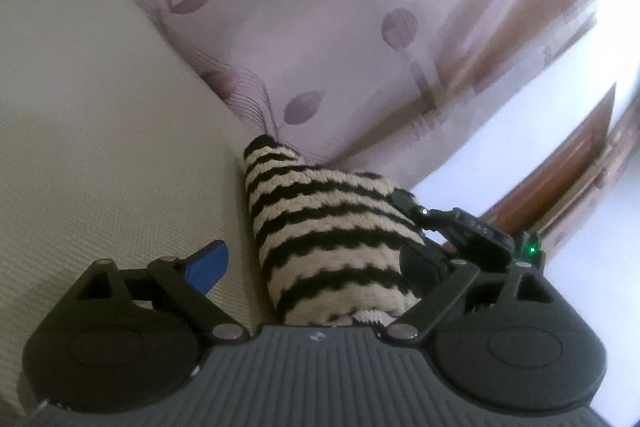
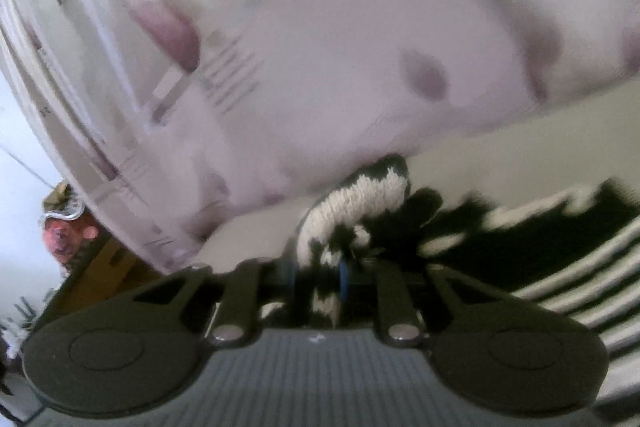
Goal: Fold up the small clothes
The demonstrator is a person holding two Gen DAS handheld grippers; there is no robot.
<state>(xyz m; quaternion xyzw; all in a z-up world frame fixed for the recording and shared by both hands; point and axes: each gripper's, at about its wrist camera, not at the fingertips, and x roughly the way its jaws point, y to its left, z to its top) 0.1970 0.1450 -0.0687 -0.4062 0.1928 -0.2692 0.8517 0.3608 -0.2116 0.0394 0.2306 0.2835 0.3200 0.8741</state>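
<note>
A black-and-cream striped knit garment is bunched up on the beige bed surface. My left gripper is open, its blue left fingertip beside the garment and the right finger hidden by the knit. The other gripper shows at the garment's right side. In the right wrist view, my right gripper is shut on a bunched fold of the striped garment; more of it spreads to the right. This view is blurred.
A pale pink patterned pillow or duvet lies just behind the garment, also in the right wrist view. A wooden frame and bright wall are at the right. A brown box and clutter sit at the lower left.
</note>
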